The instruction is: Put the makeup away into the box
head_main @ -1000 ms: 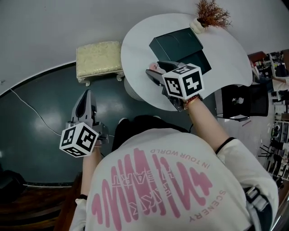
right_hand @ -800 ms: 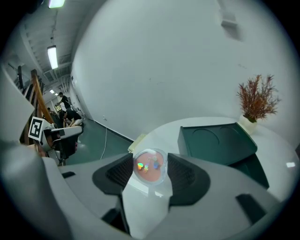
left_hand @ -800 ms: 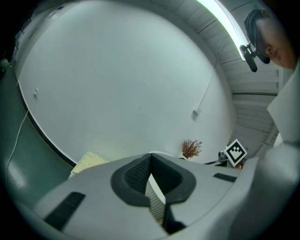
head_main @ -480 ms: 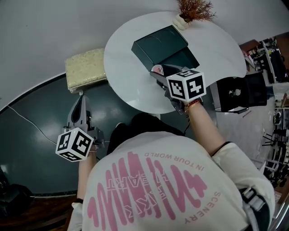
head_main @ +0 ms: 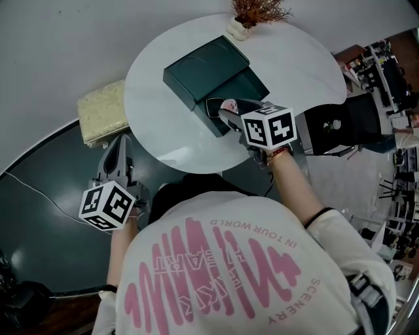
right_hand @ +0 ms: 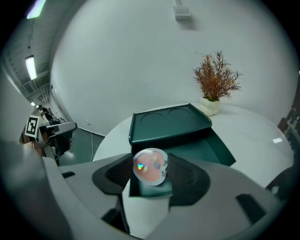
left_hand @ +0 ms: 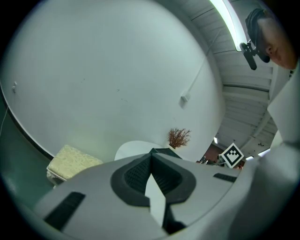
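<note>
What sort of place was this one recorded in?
Probably a staged living corner in a lab or workshop: round white table with a dried plant, a cushioned stool by a bare white wall, cluttered shelves at the right.

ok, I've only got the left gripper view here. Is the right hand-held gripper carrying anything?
Observer: Yes. The right hand-held gripper is shut on a round pink compact, with a pad on each side of it.
Operator: Is it in the box?
Observer: Not yet. The compact is held at the near edge of the dark green box, whose lid lies open behind it.
Operator: And where's my left one relative to the table?
Observer: Off it. The left hand-held gripper is over the dark floor, beside the white round table.
</note>
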